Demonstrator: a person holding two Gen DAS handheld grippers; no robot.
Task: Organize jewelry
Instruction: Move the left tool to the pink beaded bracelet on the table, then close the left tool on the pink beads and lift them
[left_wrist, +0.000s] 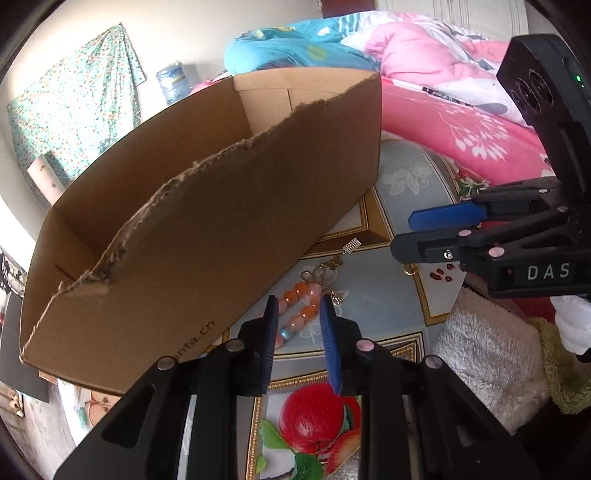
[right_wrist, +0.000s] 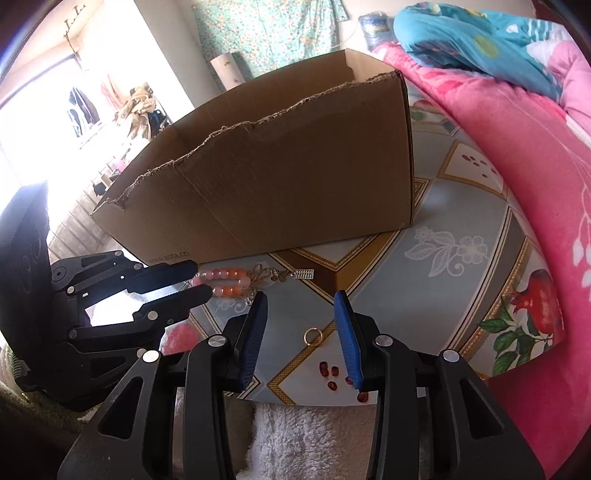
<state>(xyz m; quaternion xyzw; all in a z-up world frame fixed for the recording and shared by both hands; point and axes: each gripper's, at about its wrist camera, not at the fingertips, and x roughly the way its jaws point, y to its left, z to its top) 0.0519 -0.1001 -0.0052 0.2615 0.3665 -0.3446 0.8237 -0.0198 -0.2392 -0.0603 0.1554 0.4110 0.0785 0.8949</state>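
Note:
A pink and orange bead bracelet (left_wrist: 301, 308) with gold charms lies on the patterned table beside an open cardboard box (left_wrist: 207, 229). My left gripper (left_wrist: 299, 306) is open, its blue pads on either side of the bracelet's near end. In the right wrist view the bracelet (right_wrist: 225, 282) lies in front of the box (right_wrist: 280, 177), with the left gripper (right_wrist: 201, 280) at its left end. A small gold ring (right_wrist: 313, 336) lies between the pads of my open right gripper (right_wrist: 303, 306). A small silver charm (right_wrist: 304, 274) lies past the bracelet. The right gripper (left_wrist: 406, 232) shows at the right.
A pink flowered quilt (right_wrist: 517, 155) on a bed lies right of the table. A white fluffy cloth (right_wrist: 303, 435) lies at the table's near edge. Dark red seeds (right_wrist: 328, 373), printed or loose, show near the ring. The tablecloth (right_wrist: 461, 229) has fruit prints.

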